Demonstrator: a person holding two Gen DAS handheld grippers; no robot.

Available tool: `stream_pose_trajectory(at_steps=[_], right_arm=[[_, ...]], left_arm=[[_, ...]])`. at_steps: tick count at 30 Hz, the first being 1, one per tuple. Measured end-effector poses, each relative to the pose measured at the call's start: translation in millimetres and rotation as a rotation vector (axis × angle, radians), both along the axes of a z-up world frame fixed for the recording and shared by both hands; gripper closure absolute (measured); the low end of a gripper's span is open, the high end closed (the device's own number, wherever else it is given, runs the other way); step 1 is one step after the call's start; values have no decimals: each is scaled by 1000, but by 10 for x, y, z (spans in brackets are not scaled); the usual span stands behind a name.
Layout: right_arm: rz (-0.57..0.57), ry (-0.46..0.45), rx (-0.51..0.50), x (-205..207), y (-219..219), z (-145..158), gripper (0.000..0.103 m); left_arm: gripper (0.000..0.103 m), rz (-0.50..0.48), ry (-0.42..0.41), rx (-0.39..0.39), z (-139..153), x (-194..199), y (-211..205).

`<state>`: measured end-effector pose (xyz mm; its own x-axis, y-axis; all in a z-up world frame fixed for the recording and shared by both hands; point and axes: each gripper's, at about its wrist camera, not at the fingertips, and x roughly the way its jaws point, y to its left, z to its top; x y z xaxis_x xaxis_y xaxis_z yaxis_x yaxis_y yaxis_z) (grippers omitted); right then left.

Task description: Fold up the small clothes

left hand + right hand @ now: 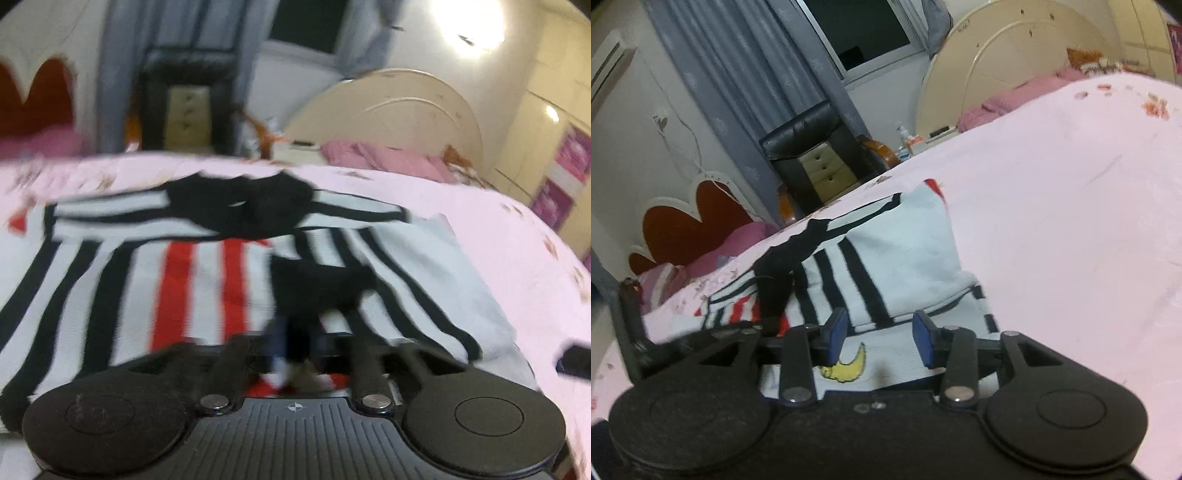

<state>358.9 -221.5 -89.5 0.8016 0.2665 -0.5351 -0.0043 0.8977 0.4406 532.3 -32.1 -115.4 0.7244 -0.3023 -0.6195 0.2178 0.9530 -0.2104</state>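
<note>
Striped black, white and red knitted garment (207,280) lay blurred on pink bed sheet (1071,221), right tool (879,332) released over it, left tool (291,354) smeared, state indeterminable.

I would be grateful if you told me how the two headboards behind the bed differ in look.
The heart-shaped headboard has a dark red panel inside a scalloped white border; the arched headboard is plain cream all over. The heart-shaped headboard looks lower, while the arched headboard rises in one tall smooth curve. Both stand against the far wall, each with pink bedding in front of it.
</note>
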Motion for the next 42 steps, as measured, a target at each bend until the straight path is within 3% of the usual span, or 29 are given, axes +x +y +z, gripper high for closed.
stream_pose_trajectory(at_steps=[1, 2, 4, 6, 9, 12, 17, 18, 19, 20, 26, 31, 37, 42], right_arm=[[16, 3, 15, 33, 13, -4, 61], [34, 4, 27, 74, 46, -12, 60], [74, 11, 51, 190, 138, -26, 60], [111, 26, 99, 314, 228, -64, 60], [152, 49, 170, 581, 383, -141, 60], [165, 74, 205, 890, 530, -249, 60], [177, 132, 221, 1289, 769, -402, 64], [186, 133, 203, 1320, 818, -397, 70], [193, 130, 164, 1337, 878, -384, 87], [199, 126, 123, 1346, 923, -362, 96], [151, -82, -25, 1100, 689, 133, 96], [178, 16, -59, 1137, 561, -48, 96], [171, 37, -46, 1072, 557, -187, 96], [187, 34, -62, 1081, 555, -192, 96]], left_arm=[[28, -9, -20, -7, 47, -69, 9], [24, 4, -57, 10, 117, -202, 25], [24, 33, -100, 49, 224, -482, 179], [25, 119, -126, 40, 292, -768, 538], [25, 256, -121, 83, 274, -1177, 1039], [25, 320, -86, 147, 179, -1387, 1375], [25, 335, -50, 183, 35, -1237, 1641], [25, 337, -54, 182, 7, -1175, 1672], [27, 335, -54, 180, -5, -1117, 1690], [37, 338, -57, 175, 2, -1079, 1702], [41, 320, -79, 170, -25, -940, 1668], [41, 287, -132, 142, 33, -965, 1612], [41, 343, -34, 106, -112, -842, 1806], [41, 329, -26, 98, -140, -845, 1829]])
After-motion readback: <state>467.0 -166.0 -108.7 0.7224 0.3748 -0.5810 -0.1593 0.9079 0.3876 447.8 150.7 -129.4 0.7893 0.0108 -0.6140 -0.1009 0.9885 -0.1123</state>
